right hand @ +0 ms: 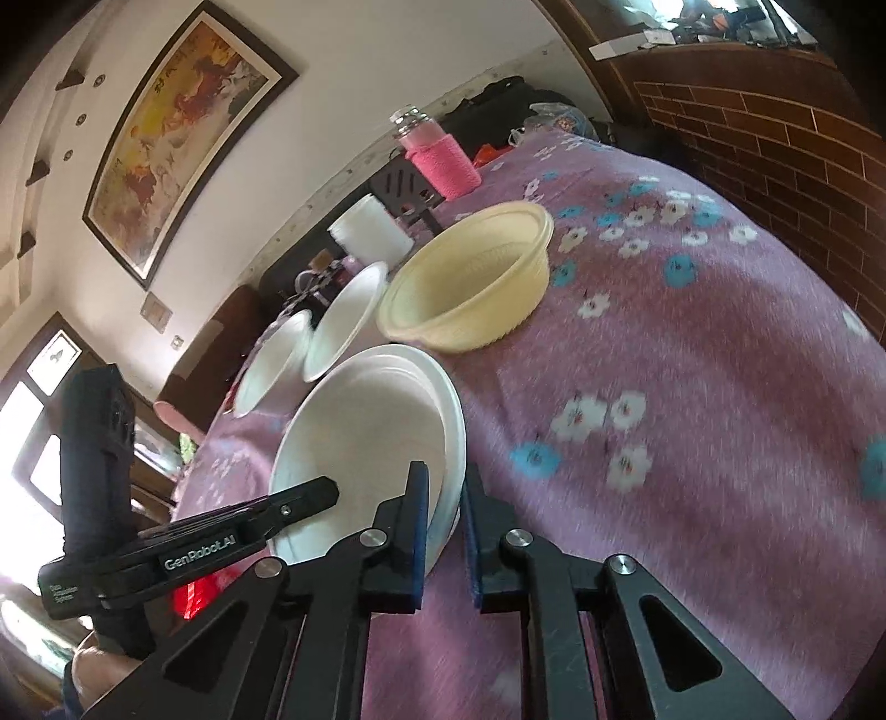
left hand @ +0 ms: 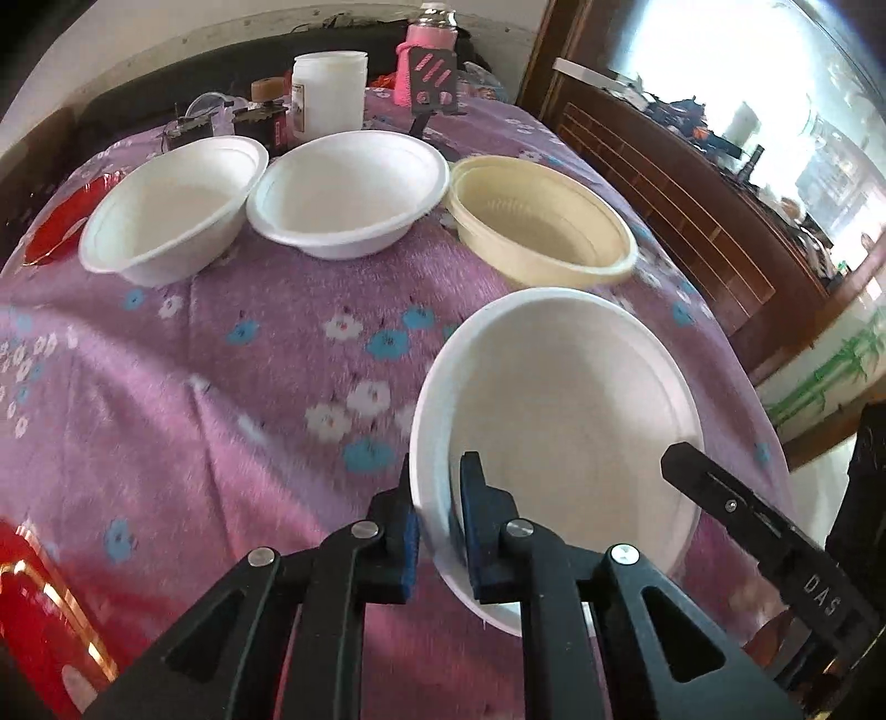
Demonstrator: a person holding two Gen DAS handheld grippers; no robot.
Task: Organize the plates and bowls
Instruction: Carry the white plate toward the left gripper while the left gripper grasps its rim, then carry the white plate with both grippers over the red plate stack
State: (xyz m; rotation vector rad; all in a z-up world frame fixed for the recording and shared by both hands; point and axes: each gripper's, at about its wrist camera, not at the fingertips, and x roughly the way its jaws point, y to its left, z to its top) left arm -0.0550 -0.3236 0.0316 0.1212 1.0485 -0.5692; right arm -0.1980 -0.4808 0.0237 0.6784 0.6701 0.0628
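Note:
Both grippers pinch one white foam bowl [left hand: 559, 426] by opposite rim edges, holding it tilted above the purple flowered tablecloth [left hand: 221, 376]. My left gripper [left hand: 440, 515] is shut on its left rim; my right gripper [right hand: 446, 512] is shut on its right rim, and the bowl shows in the right wrist view [right hand: 371, 443] too. The right gripper's finger [left hand: 720, 493] shows in the left wrist view. Farther back stand two white foam bowls [left hand: 171, 210] [left hand: 349, 194] and a cream plastic bowl [left hand: 542, 221] in a row.
A white jar [left hand: 332, 91], a pink-sleeved bottle [left hand: 429, 52], a dark spatula [left hand: 432, 83] and small clutter stand at the table's back. Red items [left hand: 61, 227] lie at the left edge. A brick-patterned wooden cabinet [right hand: 775, 138] stands to the right.

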